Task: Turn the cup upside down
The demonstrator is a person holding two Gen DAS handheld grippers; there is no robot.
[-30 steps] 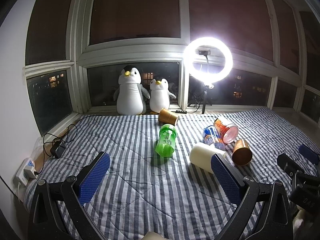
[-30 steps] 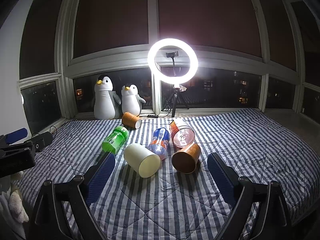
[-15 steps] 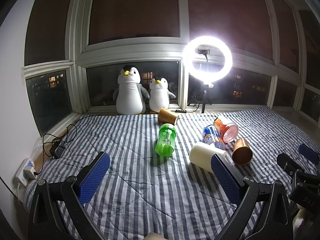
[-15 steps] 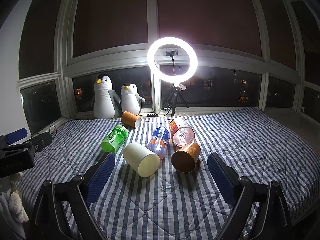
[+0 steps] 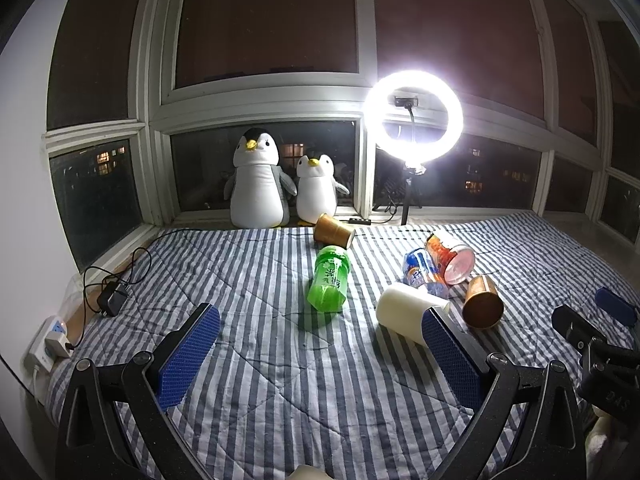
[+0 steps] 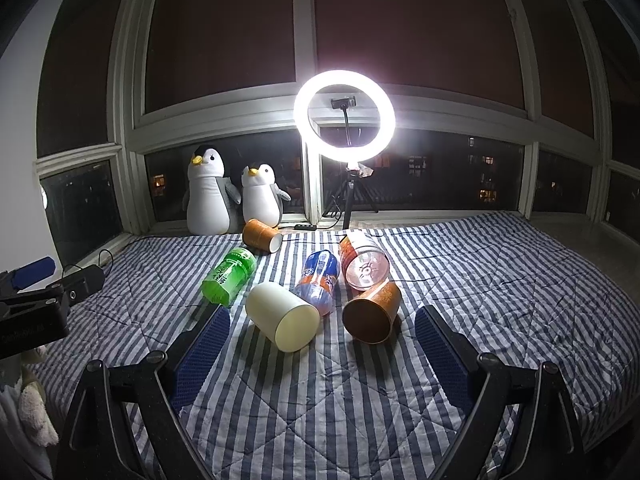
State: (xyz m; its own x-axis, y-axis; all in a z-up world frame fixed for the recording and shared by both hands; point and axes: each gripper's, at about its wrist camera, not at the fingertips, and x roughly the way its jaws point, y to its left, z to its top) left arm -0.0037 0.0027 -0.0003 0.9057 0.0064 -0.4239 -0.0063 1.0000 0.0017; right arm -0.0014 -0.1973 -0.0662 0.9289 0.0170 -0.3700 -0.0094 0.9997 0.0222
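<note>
Several cups lie on their sides on a striped blanket (image 6: 460,272). A cream cup (image 6: 282,316) (image 5: 404,312) lies nearest, mouth toward me. A brown paper cup (image 6: 372,312) (image 5: 482,306) lies to its right. Another brown paper cup (image 6: 262,236) (image 5: 334,230) lies farther back by the windowsill. My right gripper (image 6: 322,354) is open and empty, hovering just in front of the cream and brown cups. My left gripper (image 5: 320,354) is open and empty, its right finger overlapping the cream cup in view.
A green bottle (image 6: 228,274) (image 5: 330,280), a blue bottle (image 6: 318,280) and an orange clear container (image 6: 362,260) lie among the cups. Two plush penguins (image 6: 208,196) and a lit ring light (image 6: 344,116) stand at the window. A charger and power strip (image 5: 52,340) lie at the left edge.
</note>
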